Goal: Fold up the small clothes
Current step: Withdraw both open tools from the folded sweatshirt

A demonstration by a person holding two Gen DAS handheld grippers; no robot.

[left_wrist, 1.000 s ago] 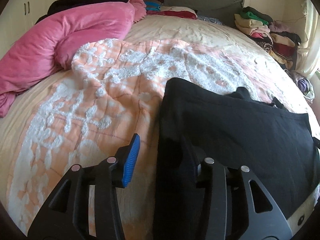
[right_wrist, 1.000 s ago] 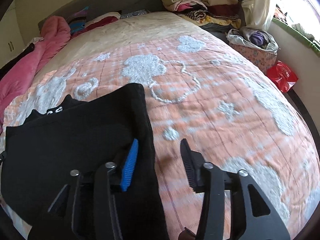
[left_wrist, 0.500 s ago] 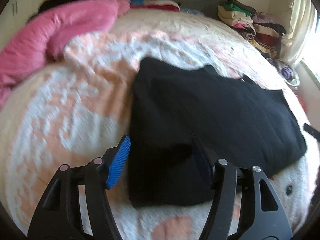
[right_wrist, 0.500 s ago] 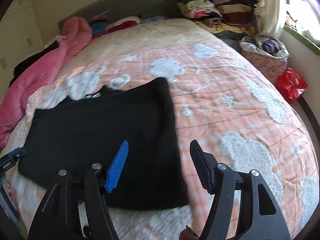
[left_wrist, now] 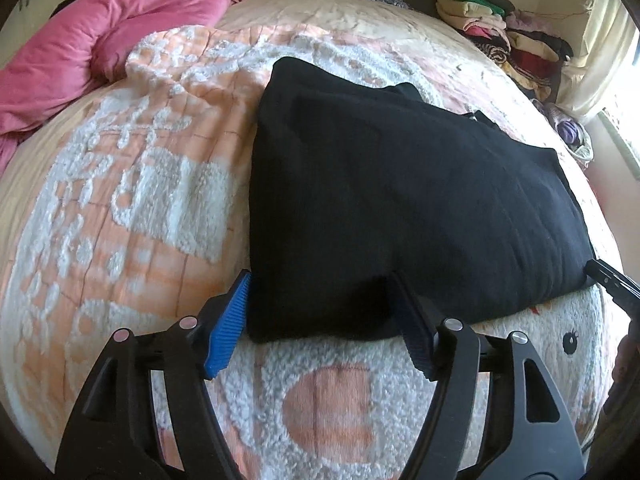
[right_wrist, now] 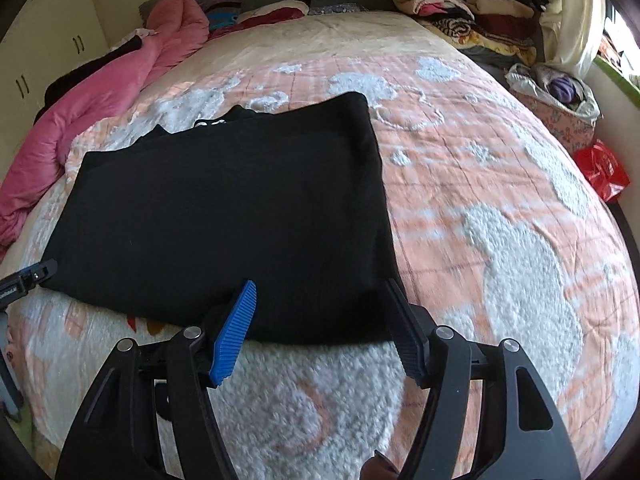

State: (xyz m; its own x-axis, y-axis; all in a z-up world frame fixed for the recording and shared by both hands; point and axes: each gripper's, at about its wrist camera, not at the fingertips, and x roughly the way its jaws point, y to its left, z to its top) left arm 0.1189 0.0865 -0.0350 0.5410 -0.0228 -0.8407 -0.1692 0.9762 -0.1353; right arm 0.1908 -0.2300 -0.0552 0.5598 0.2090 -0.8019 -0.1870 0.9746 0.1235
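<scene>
Bed (right_wrist: 304, 36) with peach-and-white blanket (right_wrist: 500, 208), folded black garment (right_wrist: 224, 216) flat on it, pink duvet (left_wrist: 100, 36) alongside.

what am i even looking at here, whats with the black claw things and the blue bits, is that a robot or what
No robot: a person holds a two-finger claw in each hand, with a fisheye camera on each looking along its fingers. One picture is from the left claw, the other from the right claw. Both are open and hold nothing. The blue strips are grip pads on the fingers. A folded black garment lies flat on a peach and white bedspread, each claw at one near corner. A pink duvet and stacked clothes sit further back.
</scene>
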